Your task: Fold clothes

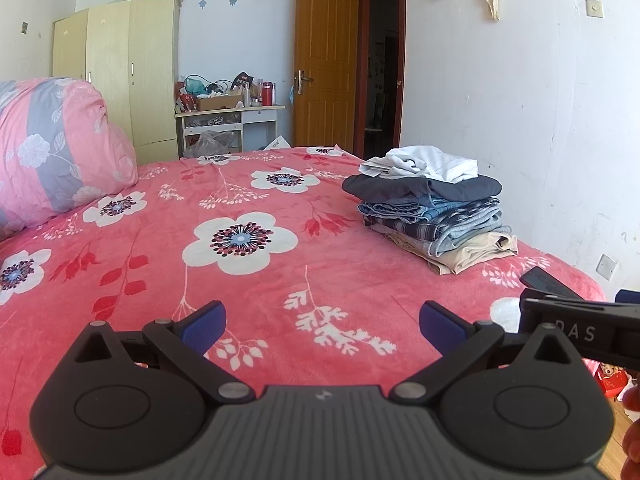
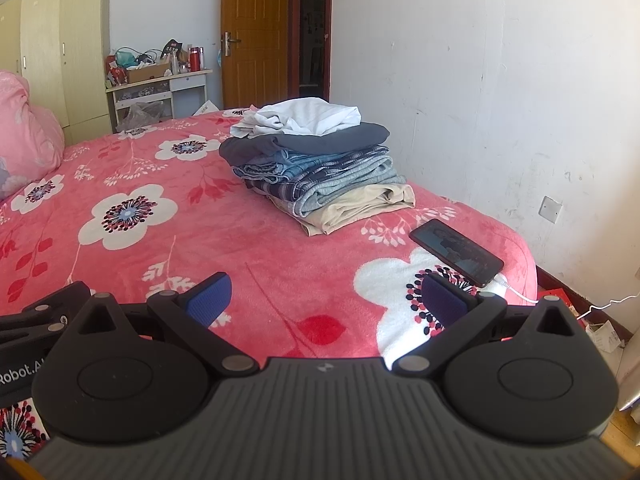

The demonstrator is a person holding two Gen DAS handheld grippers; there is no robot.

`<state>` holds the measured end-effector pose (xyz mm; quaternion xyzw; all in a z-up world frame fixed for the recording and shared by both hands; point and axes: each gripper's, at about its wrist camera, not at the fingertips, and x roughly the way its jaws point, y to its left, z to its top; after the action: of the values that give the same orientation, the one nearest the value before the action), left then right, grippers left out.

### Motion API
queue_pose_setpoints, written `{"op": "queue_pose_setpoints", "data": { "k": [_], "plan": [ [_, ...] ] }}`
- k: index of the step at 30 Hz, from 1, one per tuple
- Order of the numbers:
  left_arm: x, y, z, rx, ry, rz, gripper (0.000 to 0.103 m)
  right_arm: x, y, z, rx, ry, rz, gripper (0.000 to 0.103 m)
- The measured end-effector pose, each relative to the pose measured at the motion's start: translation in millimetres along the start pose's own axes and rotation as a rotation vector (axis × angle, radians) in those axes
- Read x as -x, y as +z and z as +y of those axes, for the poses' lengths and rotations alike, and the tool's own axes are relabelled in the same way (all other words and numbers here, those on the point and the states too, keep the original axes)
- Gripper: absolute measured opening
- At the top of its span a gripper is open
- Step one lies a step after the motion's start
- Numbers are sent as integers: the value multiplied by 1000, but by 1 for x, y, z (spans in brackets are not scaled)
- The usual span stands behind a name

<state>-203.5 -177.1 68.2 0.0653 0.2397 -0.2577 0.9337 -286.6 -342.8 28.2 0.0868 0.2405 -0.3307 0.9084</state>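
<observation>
Your two grippers hang over the pink fleece blanket with white flowers (image 1: 248, 288), and nothing is between their blue pads. The left gripper (image 1: 322, 326) has its jaws wide apart; the right gripper (image 2: 324, 300) also. The stack of folded clothes (image 2: 320, 168) lies well ahead of the jaws, to the right. The black smartphone (image 2: 456, 252) lies near the right jaw.

Bedspread: I saw a fuzzy red floral fleece blanket (image 2: 280, 248), matt.
Clothes: the folded stack of denim, checked and beige cloth garments (image 2: 320, 168) looked soft and creased.
Phone: a glossy black glass-faced smartphone (image 2: 456, 252).
Door: a smooth varnished brown wooden door (image 1: 326, 56).
Pads: ribbed blue rubbery fingertips (image 2: 210, 300).
</observation>
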Motion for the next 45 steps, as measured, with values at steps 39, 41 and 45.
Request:
{"op": "queue_pose_setpoints", "data": {
  "k": [39,41,45],
  "plan": [
    [0,-2,3,5,-2,3,103,0,-2,3,7,4,4,102],
    [0,-3,3,5,-1,3,103,0,-2,3,8,4,6,102],
    [0,-3,3,1,0,4,103,-1,-2,3,8,5,5,102]
  ]
}}
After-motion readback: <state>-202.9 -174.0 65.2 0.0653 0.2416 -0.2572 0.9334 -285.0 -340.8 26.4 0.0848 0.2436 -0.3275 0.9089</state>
